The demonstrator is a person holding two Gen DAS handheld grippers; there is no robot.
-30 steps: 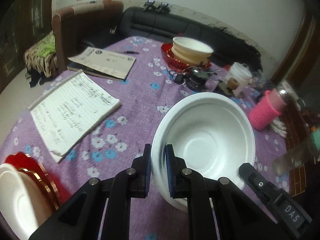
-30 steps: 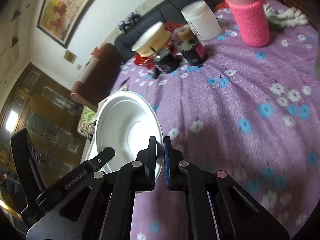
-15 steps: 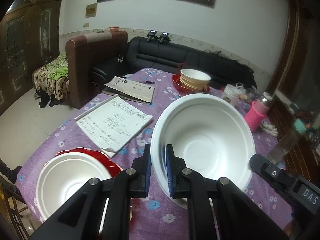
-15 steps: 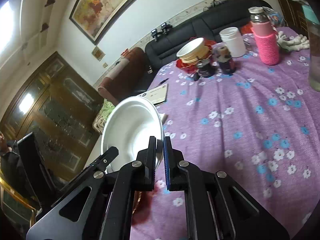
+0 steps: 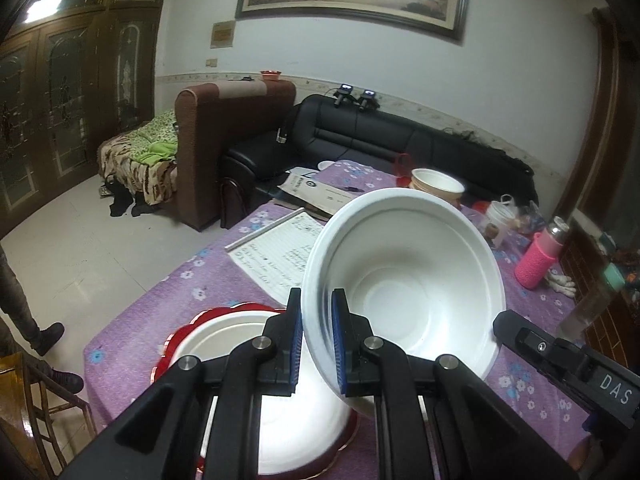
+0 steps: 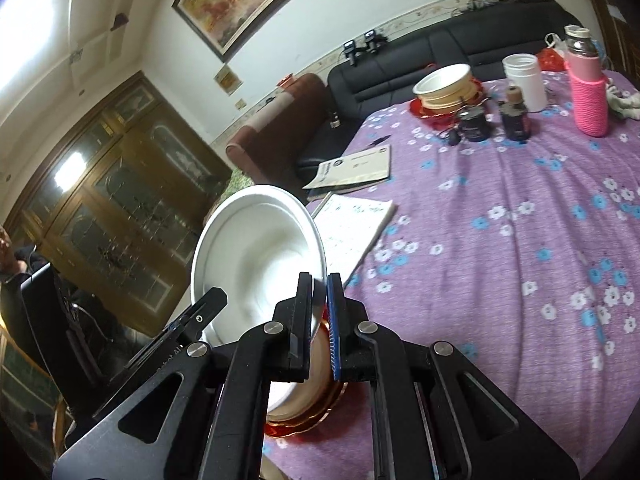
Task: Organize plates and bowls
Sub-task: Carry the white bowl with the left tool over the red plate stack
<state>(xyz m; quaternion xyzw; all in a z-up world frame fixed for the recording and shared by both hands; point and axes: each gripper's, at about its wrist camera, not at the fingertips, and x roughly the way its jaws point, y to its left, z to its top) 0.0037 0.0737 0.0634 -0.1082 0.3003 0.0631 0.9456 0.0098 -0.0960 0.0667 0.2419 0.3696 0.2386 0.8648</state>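
A large white bowl [image 5: 404, 280] hangs tilted above the purple flowered table, held by both grippers. My left gripper [image 5: 317, 300] is shut on its left rim. My right gripper [image 6: 320, 284] is shut on the opposite rim of the same white bowl [image 6: 260, 256]; its black body [image 5: 560, 360] shows in the left wrist view. Just below, near the table's front corner, a second white bowl [image 5: 248, 360] sits on a red plate [image 5: 172, 348]. That lower bowl [image 6: 304, 396] and the red plate [image 6: 296, 426] also show under my right fingers. At the far side, a stack of bowls [image 6: 444, 84] stands on another red plate [image 6: 436, 114].
An open notebook [image 6: 352, 224] and a booklet [image 6: 356, 168] lie mid-table. A pink-sleeved bottle [image 6: 588, 92], a white jar [image 6: 524, 80] and dark jars [image 6: 516, 116] stand at the far right. A black sofa [image 5: 400, 140] lies beyond; a person's feet [image 5: 44, 336] are at left.
Both grippers have lifted the white bowl and carried it back toward the table's near corner. The bowl on the red plate has come into view and now lies right under it.
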